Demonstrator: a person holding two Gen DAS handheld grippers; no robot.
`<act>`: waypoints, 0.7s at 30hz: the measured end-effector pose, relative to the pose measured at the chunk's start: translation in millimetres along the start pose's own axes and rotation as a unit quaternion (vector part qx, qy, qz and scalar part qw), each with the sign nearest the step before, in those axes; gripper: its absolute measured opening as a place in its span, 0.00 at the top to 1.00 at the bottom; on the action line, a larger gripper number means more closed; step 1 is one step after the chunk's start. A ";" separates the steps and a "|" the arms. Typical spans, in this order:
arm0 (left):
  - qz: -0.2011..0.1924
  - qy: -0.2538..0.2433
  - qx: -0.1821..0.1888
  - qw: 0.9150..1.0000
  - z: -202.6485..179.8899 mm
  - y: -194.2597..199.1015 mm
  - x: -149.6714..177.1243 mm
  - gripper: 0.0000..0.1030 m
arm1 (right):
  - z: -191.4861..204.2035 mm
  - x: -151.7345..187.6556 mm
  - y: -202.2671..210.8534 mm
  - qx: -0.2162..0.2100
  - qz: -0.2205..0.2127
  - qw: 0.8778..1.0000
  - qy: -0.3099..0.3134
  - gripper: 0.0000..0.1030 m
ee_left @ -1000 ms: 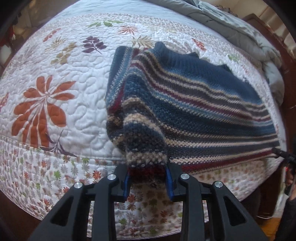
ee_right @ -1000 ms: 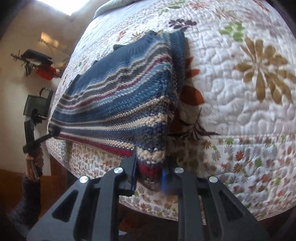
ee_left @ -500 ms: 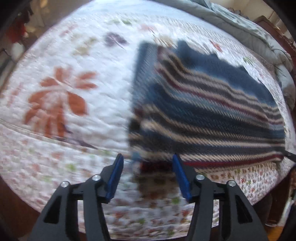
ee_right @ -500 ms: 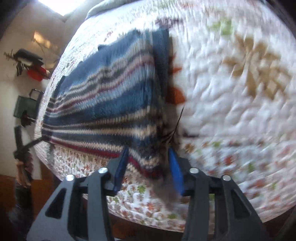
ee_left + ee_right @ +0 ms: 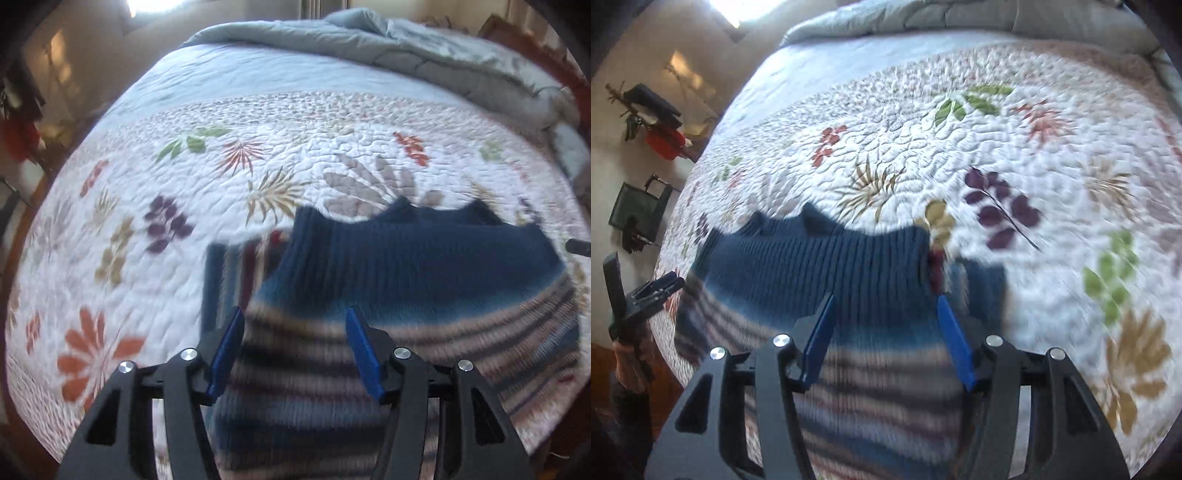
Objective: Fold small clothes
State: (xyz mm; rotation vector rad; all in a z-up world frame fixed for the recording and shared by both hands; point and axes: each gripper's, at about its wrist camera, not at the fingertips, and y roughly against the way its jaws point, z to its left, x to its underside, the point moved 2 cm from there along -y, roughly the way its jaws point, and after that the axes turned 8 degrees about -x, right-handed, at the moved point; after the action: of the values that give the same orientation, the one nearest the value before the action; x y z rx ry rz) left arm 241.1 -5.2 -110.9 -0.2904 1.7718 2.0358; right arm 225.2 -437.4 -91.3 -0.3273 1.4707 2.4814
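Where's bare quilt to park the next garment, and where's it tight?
Free: the floral quilt on the left claw's side of the striped sweater, and the wide strip between the sweater's collar edge and the grey duvet. More bare quilt beside the right claw. Crowded: the near bed edge, under the sweater.

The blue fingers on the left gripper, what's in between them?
In the left wrist view, the striped knit sweater shows between the open left gripper pads, lying on the flowered quilt. The pads aren't pressing on it.
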 end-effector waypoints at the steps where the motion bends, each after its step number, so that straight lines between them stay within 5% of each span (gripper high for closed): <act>1: 0.007 0.001 0.001 1.000 0.7 -8.6 -5.8 0.44 | -4.7 -7.1 -9.3 0.000 0.006 1.000 -0.007 0.45; 8: 0.041 -0.013 0.043 0.998 -5.0 -60.8 -41.4 0.43 | -25.7 -24.7 -48.6 -0.024 0.031 0.999 -0.021 0.46; 10: 0.046 -0.018 0.047 0.998 -9.3 -70.8 -47.6 0.45 | -23.7 -27.2 -51.9 -0.025 0.028 0.999 -0.004 0.76; 12: 0.051 -0.014 0.058 0.997 -11.6 -74.9 -50.4 0.73 | -21.3 -28.3 -52.9 -0.043 0.030 0.999 -0.002 0.89; 14: 0.062 0.014 0.075 0.995 -9.7 -78.4 -52.0 0.84 | -16.1 -28.7 -49.4 -0.041 0.020 0.999 0.014 0.90; 21: 0.048 0.018 0.031 0.998 -14.0 -89.1 -45.8 0.89 | -43.8 -23.9 -60.0 -0.018 0.009 0.999 -0.034 0.91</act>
State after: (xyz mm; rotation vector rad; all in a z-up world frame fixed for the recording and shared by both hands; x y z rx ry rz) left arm 319.7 -18.4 -173.1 -0.2299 1.9008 2.0488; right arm 269.8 -450.1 -154.1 -0.2342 1.4095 2.5095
